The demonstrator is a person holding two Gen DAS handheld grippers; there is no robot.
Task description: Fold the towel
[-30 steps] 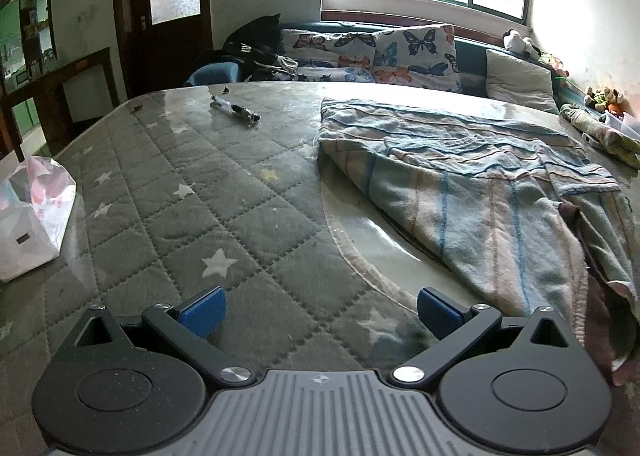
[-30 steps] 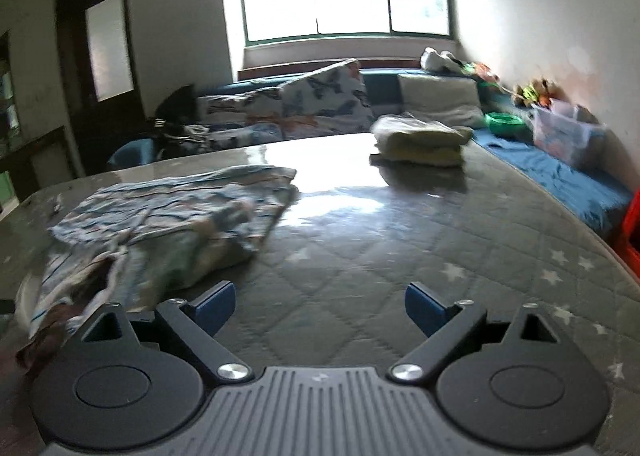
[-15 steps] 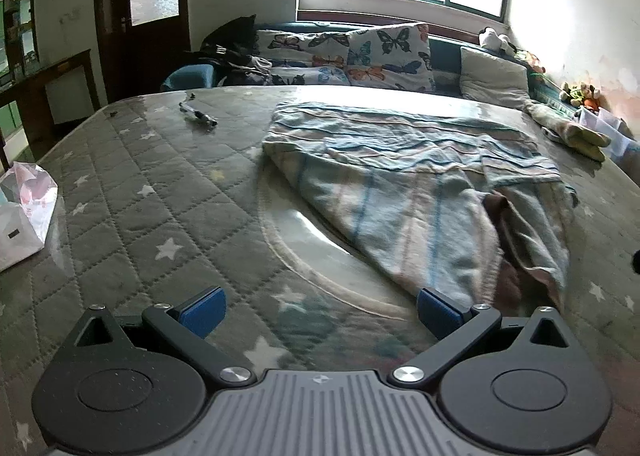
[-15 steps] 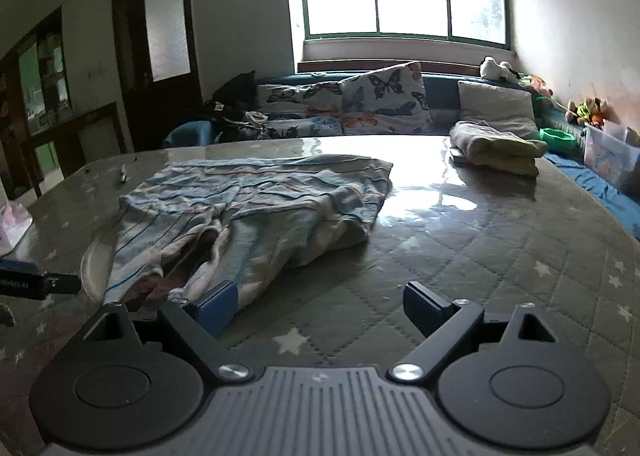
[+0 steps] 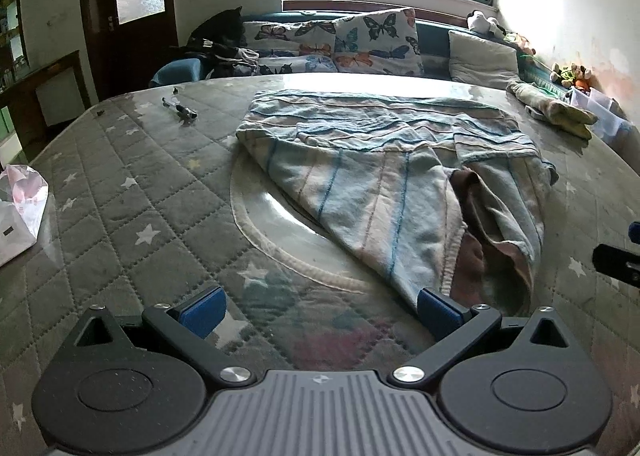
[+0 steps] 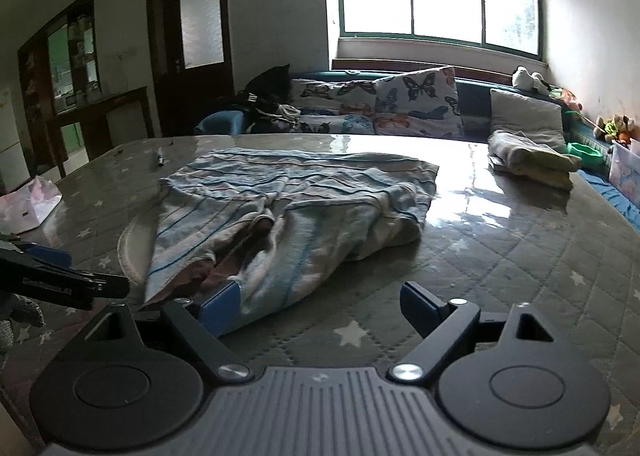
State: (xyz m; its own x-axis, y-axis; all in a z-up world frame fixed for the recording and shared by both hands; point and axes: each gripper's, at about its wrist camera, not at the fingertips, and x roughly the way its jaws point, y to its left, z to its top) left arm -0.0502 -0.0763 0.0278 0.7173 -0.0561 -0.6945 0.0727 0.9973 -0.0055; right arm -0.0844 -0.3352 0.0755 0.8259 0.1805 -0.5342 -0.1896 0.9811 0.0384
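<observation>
The right claw is cut off at 3 o'clock in the left wrist view; the crumpled pale-blue striped cotton towel hides its own brown underside in folds. It lies rumpled mid-worktop, at 12 o'clock from both claws. The left claw gapes wide, empty; the right claw gapes wide too. The glossy grey quilted star-patterned worktop fronts a butterfly-print cushioned sofa.

Both grippers have swung toward the towel, now nearer.
</observation>
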